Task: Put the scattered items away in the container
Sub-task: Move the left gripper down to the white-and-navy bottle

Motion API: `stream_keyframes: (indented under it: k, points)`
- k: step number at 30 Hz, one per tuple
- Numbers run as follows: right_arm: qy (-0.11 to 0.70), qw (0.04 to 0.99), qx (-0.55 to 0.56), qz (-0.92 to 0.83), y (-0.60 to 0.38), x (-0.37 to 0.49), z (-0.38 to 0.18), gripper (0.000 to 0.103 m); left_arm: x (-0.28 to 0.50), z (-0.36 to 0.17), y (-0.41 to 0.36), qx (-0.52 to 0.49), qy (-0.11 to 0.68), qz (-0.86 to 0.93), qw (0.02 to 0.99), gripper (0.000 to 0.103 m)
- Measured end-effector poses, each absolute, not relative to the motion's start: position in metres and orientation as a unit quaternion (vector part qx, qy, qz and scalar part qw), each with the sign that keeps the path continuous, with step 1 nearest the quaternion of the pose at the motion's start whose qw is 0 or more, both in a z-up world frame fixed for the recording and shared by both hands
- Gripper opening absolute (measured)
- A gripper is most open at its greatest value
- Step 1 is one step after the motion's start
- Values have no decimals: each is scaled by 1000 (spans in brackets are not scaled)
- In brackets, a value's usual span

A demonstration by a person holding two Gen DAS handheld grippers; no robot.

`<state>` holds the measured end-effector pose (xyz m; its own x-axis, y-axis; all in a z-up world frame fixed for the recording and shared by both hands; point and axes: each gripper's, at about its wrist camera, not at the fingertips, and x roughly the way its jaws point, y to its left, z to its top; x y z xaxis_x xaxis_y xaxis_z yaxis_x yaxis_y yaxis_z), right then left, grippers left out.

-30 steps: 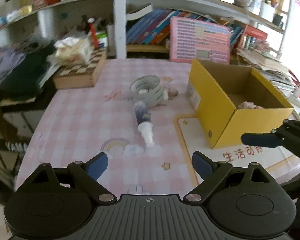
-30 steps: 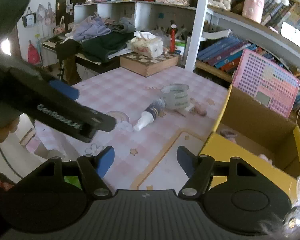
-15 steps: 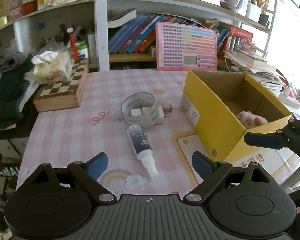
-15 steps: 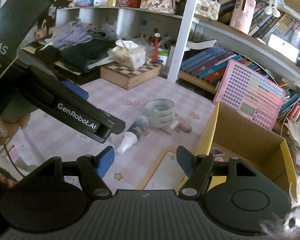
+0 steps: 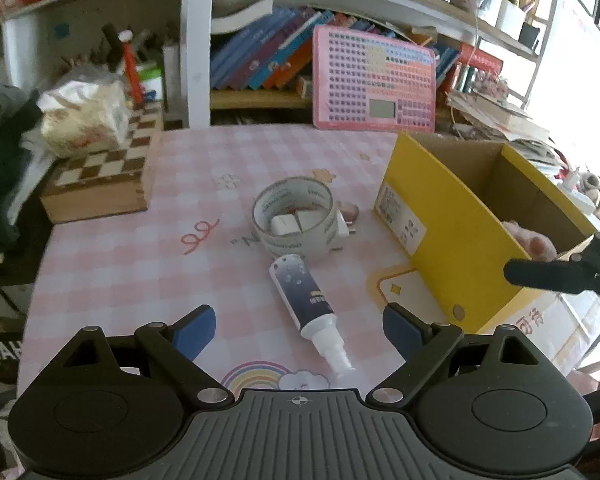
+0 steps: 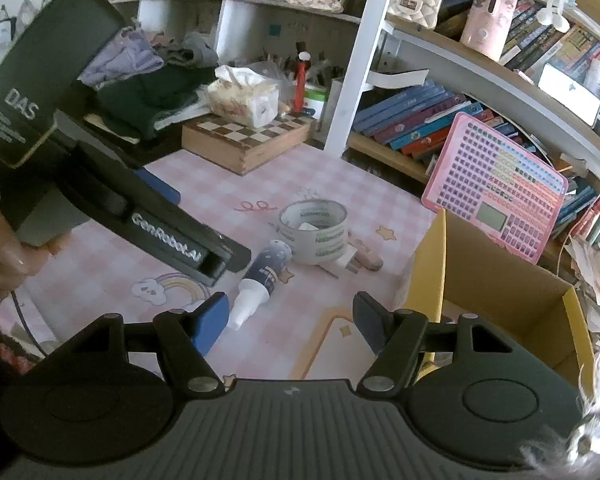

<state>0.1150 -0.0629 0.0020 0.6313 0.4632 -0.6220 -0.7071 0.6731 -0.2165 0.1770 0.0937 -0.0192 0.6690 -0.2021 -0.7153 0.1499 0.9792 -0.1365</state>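
Observation:
A dark blue spray bottle (image 5: pixel 308 300) (image 6: pixel 266 270) with a white nozzle lies on the pink checked tablecloth. Just behind it stands a roll of clear tape (image 5: pixel 294 218) (image 6: pixel 314 230) with a white plug inside its ring and a small pink item beside it. The yellow cardboard box (image 5: pixel 452 236) (image 6: pixel 496 280) stands open at the right, a pink soft toy (image 5: pixel 534 240) inside. My left gripper (image 5: pixel 300 332) is open, hovering just short of the bottle. My right gripper (image 6: pixel 288 322) is open and empty, near the box's front corner.
A wooden chessboard box (image 5: pixel 104 176) with a tissue pack (image 5: pixel 84 116) on it sits at the table's far left. A pink keyboard toy (image 5: pixel 374 80) leans on the bookshelf behind. A person's hand (image 6: pixel 4 256) holds the left gripper.
Both grippers moved forward over the table. The bottle and tape roll now sit closer and larger in both views. Neither gripper's jaws changed visibly.

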Motion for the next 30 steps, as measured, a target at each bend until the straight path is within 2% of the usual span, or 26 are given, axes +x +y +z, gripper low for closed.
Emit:
stream_keyframes:
  k: [18, 19, 23, 26, 30]
  points:
    - [261, 879, -298, 264, -38, 156, 10, 66, 236, -78, 97, -32, 440, -148, 885, 80]
    - [262, 879, -298, 263, -37, 160, 11, 66, 237, -79, 97, -36, 440, -154, 884, 77]
    - [268, 879, -289, 267, -28, 176, 14, 66, 238, -84, 99, -64, 442, -187, 875, 55]
    - [282, 878, -274, 273, -22, 188, 13, 66, 239, -87, 98, -67, 443, -193, 873, 44]
    - [304, 875, -259, 275, -13, 203, 8, 66, 242, -87, 96, -58, 440, -190, 876, 41]
